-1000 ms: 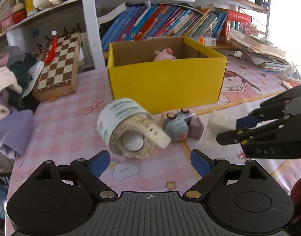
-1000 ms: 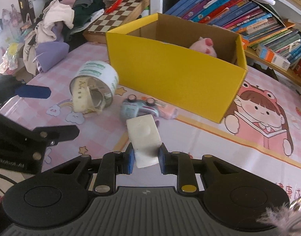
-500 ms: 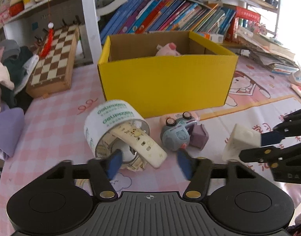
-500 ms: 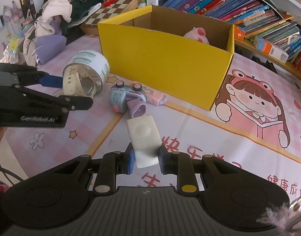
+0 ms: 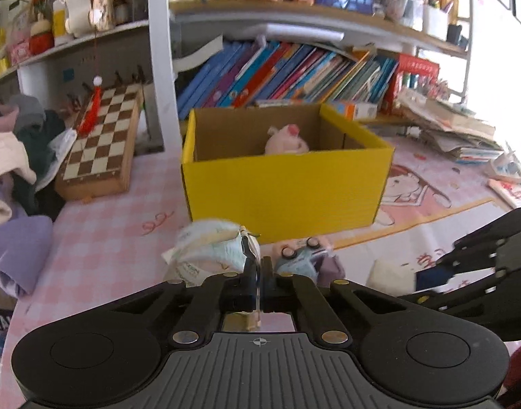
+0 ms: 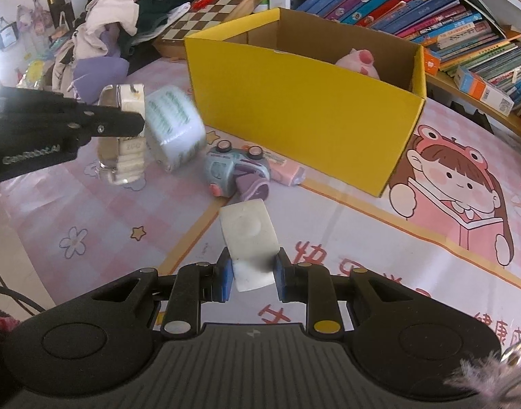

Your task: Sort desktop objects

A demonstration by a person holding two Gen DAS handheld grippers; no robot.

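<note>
Since 1 second ago my left fingers (image 5: 258, 274) close on the watch (image 6: 122, 136) beside the tape roll (image 6: 175, 129), my right fingers (image 6: 253, 274) pinch the white block (image 6: 248, 235); next, I judge, both go over the yellow box (image 6: 304, 102).

Yellow box (image 6: 294, 102), pink checked tablecloth (image 5: 100, 238), brown-and-cream chessboard (image 5: 100, 143).

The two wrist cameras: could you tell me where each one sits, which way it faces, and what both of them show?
Left wrist: sits on the left gripper, facing the yellow box and bookshelf; its fingers are shut on a watch, and the right gripper shows at the right edge.
Right wrist: sits on the right gripper, looking over the table at the box's corner; it clamps a white block, and the left gripper shows at left.
Shared: box, pink plush, toy car, tape roll, chessboard.
</note>
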